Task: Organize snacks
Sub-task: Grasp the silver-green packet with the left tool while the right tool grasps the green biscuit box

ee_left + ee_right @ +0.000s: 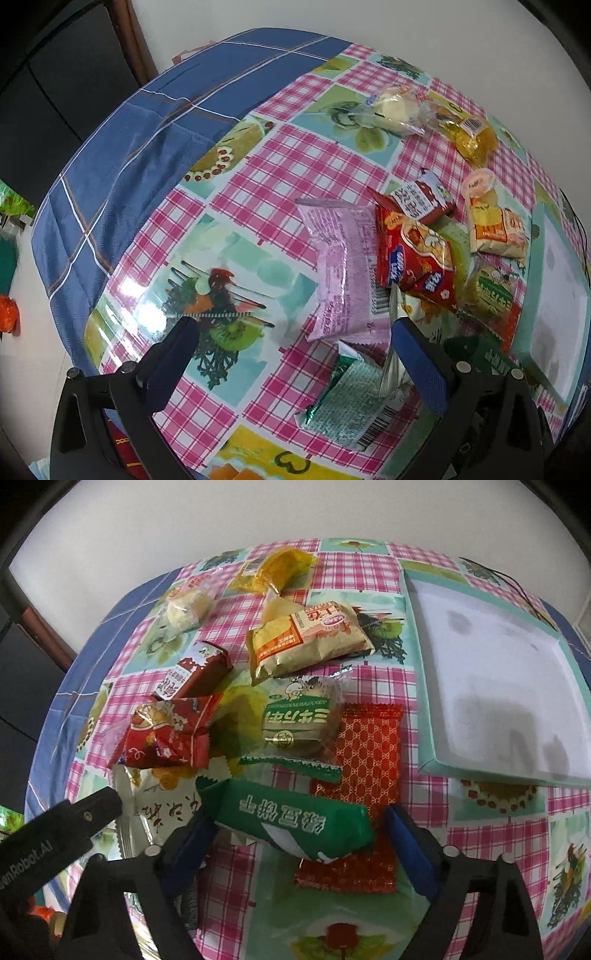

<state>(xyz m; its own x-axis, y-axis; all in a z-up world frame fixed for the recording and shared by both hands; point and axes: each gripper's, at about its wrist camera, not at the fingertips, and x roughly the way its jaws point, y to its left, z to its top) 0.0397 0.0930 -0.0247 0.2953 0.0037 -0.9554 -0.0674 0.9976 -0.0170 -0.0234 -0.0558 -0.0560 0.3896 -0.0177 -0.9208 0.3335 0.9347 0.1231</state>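
Several snack packets lie piled on the checked tablecloth. In the left wrist view a pink packet (343, 269), a red packet (417, 254) and a green-white wafer packet (354, 402) lie ahead. My left gripper (291, 354) is open above the cloth, near the pink packet, holding nothing. In the right wrist view a green packet (295, 819) lies between my right gripper's (295, 834) open fingers, over a red patterned packet (365, 753). A shallow white box with a teal rim (495, 675) lies to the right, with nothing in it.
Farther back lie a gold-orange packet (310, 638), a round cake in a green wrapper (299, 716), a brown-red packet (199, 672), a pale bun (188, 609) and a yellow wrapper (277, 568). The left gripper's body (62, 834) shows at lower left. A blue cloth (147, 147) covers the table's left side.
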